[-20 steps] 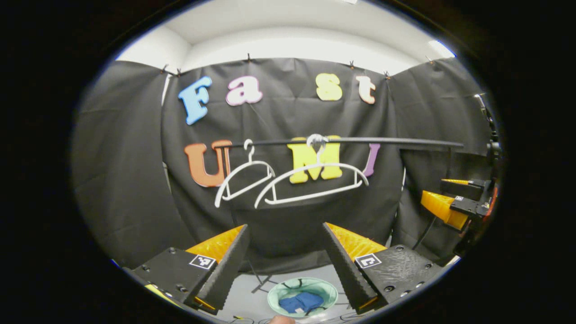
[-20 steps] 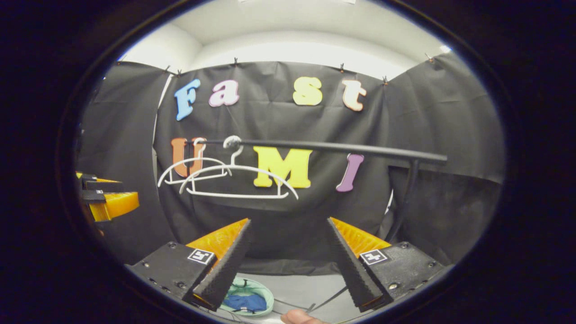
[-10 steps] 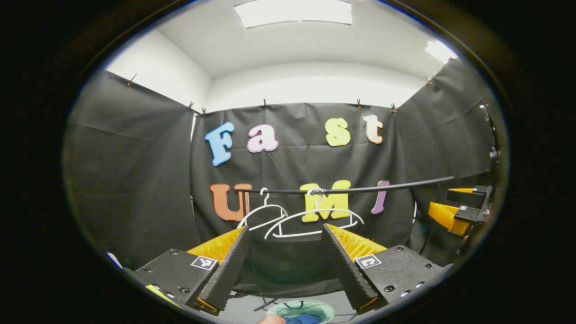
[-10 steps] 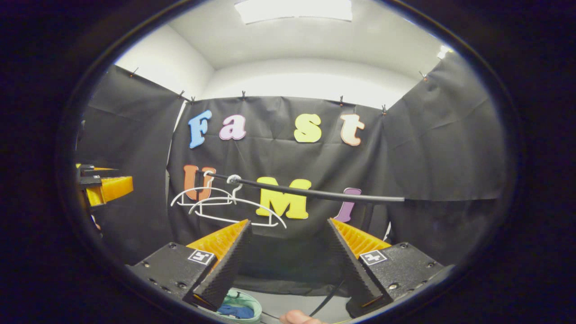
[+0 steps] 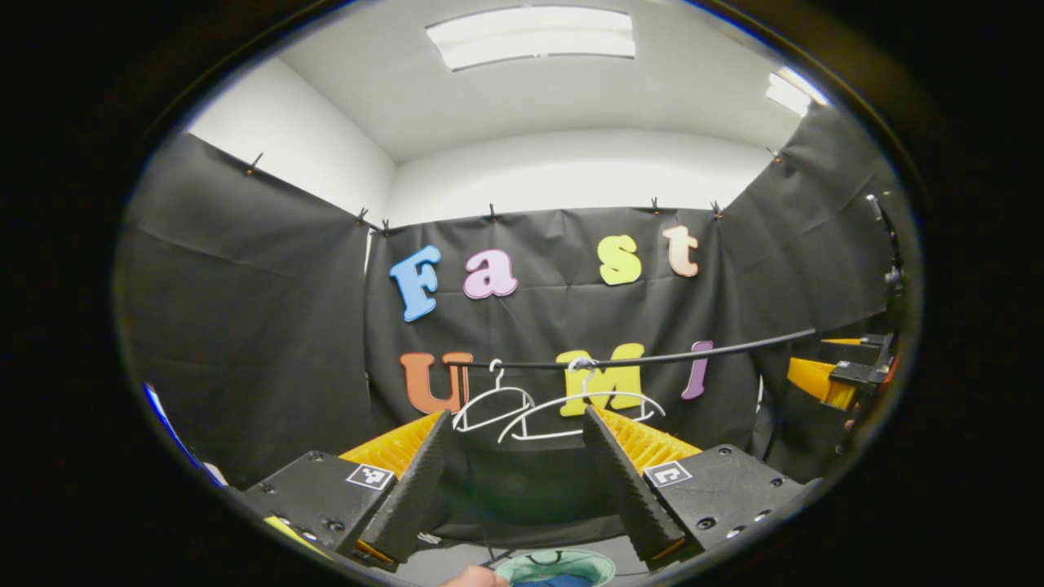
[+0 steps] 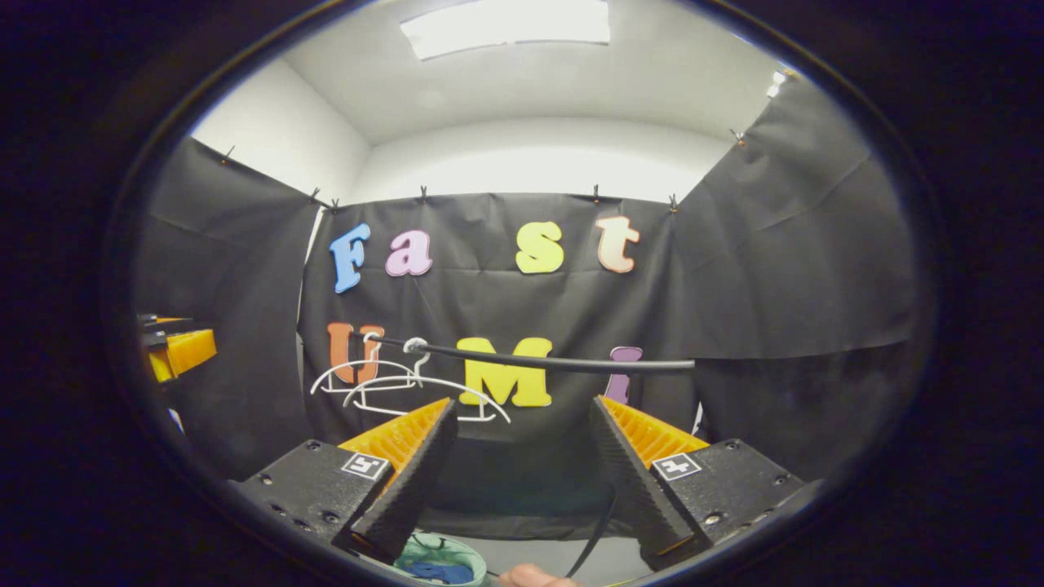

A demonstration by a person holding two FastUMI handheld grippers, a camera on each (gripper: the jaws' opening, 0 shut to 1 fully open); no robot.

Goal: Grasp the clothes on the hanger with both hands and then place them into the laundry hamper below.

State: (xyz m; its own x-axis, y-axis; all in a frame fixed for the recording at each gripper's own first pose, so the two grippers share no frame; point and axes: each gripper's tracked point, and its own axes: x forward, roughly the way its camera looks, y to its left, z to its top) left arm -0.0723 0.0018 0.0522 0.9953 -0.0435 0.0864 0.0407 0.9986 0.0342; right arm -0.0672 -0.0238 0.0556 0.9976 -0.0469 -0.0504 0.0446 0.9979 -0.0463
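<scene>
Two bare white hangers (image 5: 563,408) hang side by side on a black rail (image 5: 652,357), and the same hangers (image 6: 400,387) show left of centre in the right gripper view. The pale green laundry hamper (image 5: 556,567) sits on the floor below, with blue clothes (image 5: 563,581) inside it. The hamper (image 6: 436,564) also peeks out at the bottom of the right gripper view, holding the blue clothes (image 6: 440,573). My left gripper (image 5: 514,420) is open and empty, raised near rail height. My right gripper (image 6: 522,408) is open and empty too. Each gripper shows at the edge of the other's view: right gripper (image 5: 836,375), left gripper (image 6: 175,346).
The rail (image 6: 555,360) rests on a black upright stand at its right end. Black cables (image 6: 591,538) run over the grey floor near the hamper. A fingertip (image 6: 534,577) shows at the bottom edge. Ceiling lights (image 5: 530,37) are overhead.
Both views have tilted upward: the rail, hangers and hamper have slid down in frame and more ceiling shows. Both grippers stay open and empty.
</scene>
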